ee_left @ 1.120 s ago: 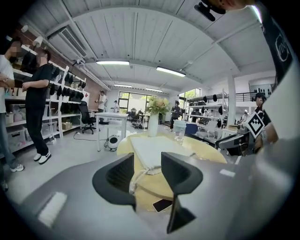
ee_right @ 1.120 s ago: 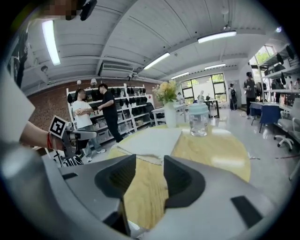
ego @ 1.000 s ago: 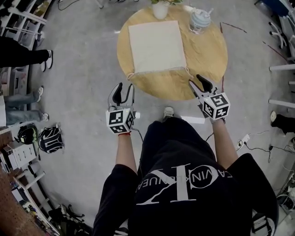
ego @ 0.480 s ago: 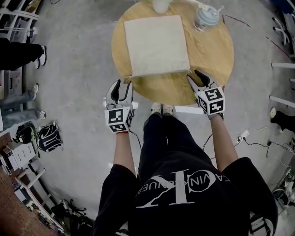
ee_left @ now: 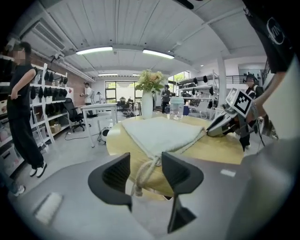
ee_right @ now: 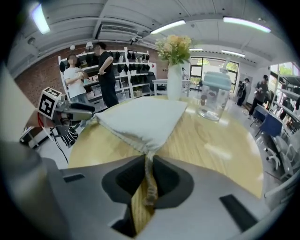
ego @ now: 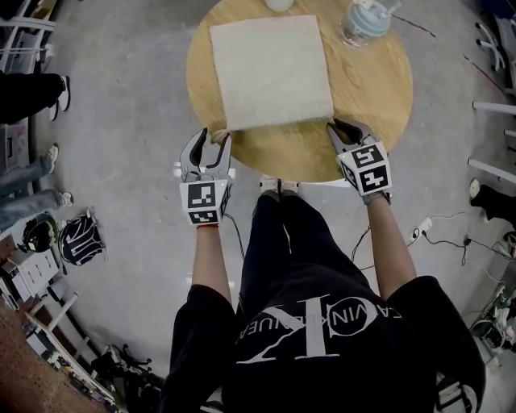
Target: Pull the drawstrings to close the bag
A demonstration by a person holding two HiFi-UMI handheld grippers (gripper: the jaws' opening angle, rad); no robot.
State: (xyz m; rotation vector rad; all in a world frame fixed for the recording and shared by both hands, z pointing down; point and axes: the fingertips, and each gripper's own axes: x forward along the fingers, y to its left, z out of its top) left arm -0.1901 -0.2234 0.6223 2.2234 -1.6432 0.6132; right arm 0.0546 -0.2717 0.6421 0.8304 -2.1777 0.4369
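A flat, pale cloth bag (ego: 270, 68) is laid on the round wooden surface (ego: 371, 113), its mouth turned toward the near edge. At the bag's near-left corner a left drawstring (ee_left: 144, 172) is seen hanging over the rim of the surface. The left tongs (ego: 211, 143) are held spread on either side of this cord, and no pad is seen touching it. At the near-right corner the right drawstring (ee_right: 149, 180) is led out from the bag, and the right tongs (ego: 343, 129) are being closed on it. The cord is already pinched between their pads. On the far right of the surface a clear jar (ego: 363, 20) with a pale lid is set, well apart from the bag. A white vase (ee_right: 174, 82) of flowers is placed at the far edge, just beyond the bag.
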